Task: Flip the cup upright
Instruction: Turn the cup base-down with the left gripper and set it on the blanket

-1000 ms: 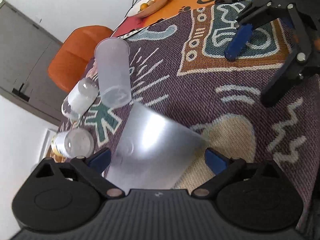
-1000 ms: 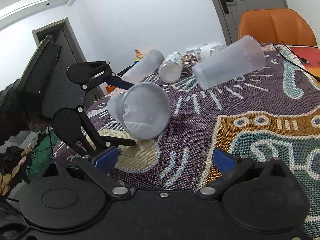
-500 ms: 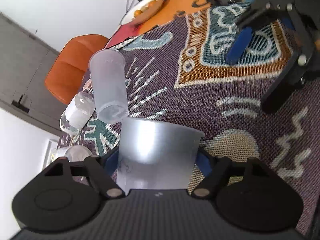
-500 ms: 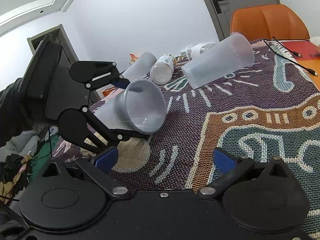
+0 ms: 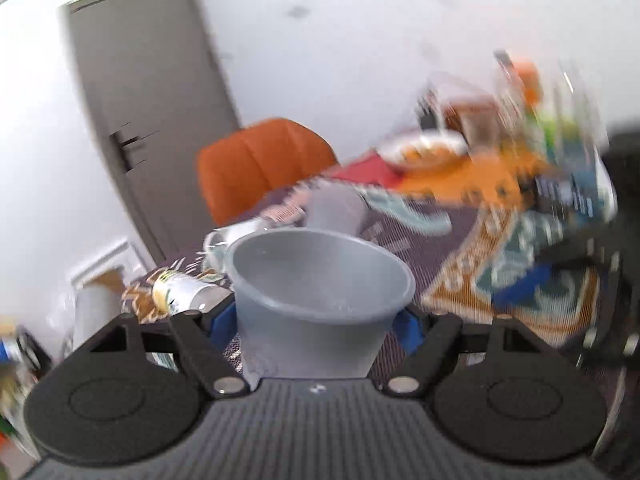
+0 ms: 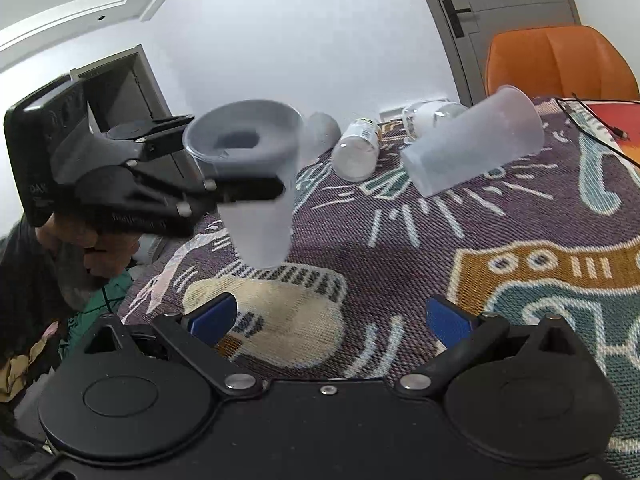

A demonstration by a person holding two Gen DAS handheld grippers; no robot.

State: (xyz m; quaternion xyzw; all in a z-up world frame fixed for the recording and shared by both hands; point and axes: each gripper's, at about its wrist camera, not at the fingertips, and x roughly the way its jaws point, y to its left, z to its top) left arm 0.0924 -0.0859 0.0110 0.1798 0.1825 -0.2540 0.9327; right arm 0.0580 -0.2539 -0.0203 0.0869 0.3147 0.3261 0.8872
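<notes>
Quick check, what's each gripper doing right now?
Left gripper: closed on the frosted cup, mouth up, above the table.
Right gripper: open, holding nothing.

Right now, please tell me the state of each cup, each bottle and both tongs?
Grey cup: upright, mouth up, held above the cloth.
Left tongs: shut on the grey cup.
Right tongs: open, holding nothing.
Clear cup: lying on its side.
Labelled bottle: lying on its side.
Clear bottle: lying on its side.
</notes>
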